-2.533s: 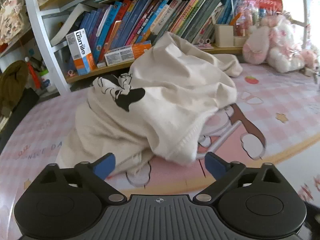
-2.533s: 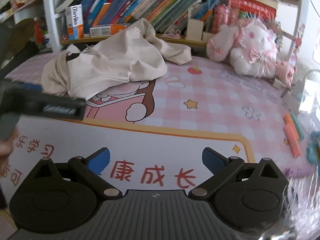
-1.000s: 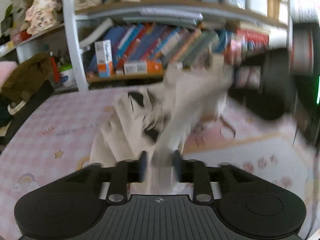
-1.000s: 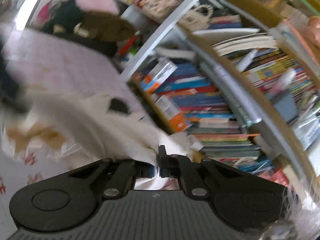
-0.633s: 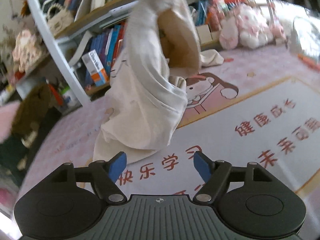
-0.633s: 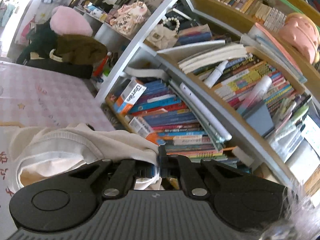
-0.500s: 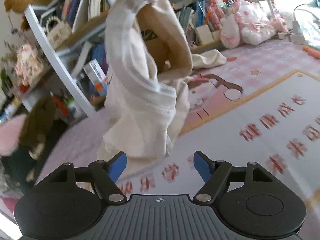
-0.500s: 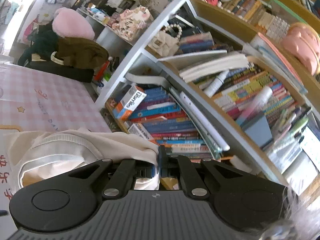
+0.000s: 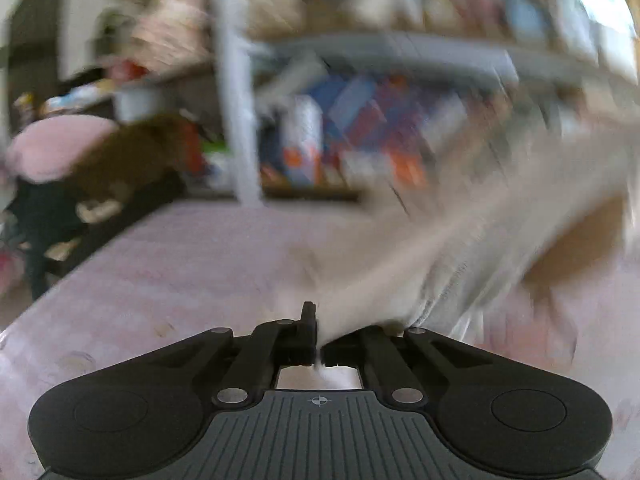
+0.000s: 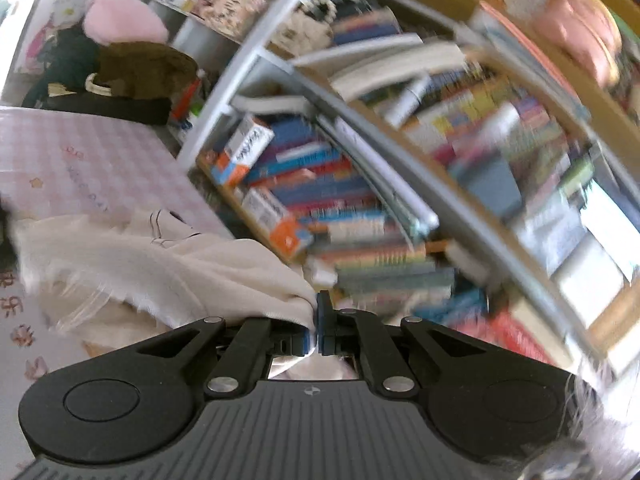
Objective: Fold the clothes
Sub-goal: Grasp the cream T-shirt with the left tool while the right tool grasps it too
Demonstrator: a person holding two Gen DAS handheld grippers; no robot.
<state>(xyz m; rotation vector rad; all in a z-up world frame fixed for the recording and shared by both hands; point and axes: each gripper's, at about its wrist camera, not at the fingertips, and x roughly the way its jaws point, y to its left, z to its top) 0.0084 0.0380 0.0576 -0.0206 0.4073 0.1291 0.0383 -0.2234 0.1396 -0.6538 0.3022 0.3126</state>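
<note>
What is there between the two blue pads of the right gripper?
In the right wrist view, the right gripper is shut on an edge of the cream cotton garment; only that cloth lies between its pads, and the rest trails off to the left.

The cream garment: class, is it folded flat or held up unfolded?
Unfolded: the cream garment hangs bunched between the left gripper and right gripper, both clamped on it.

right gripper pinching cream garment, bookshelf
</note>
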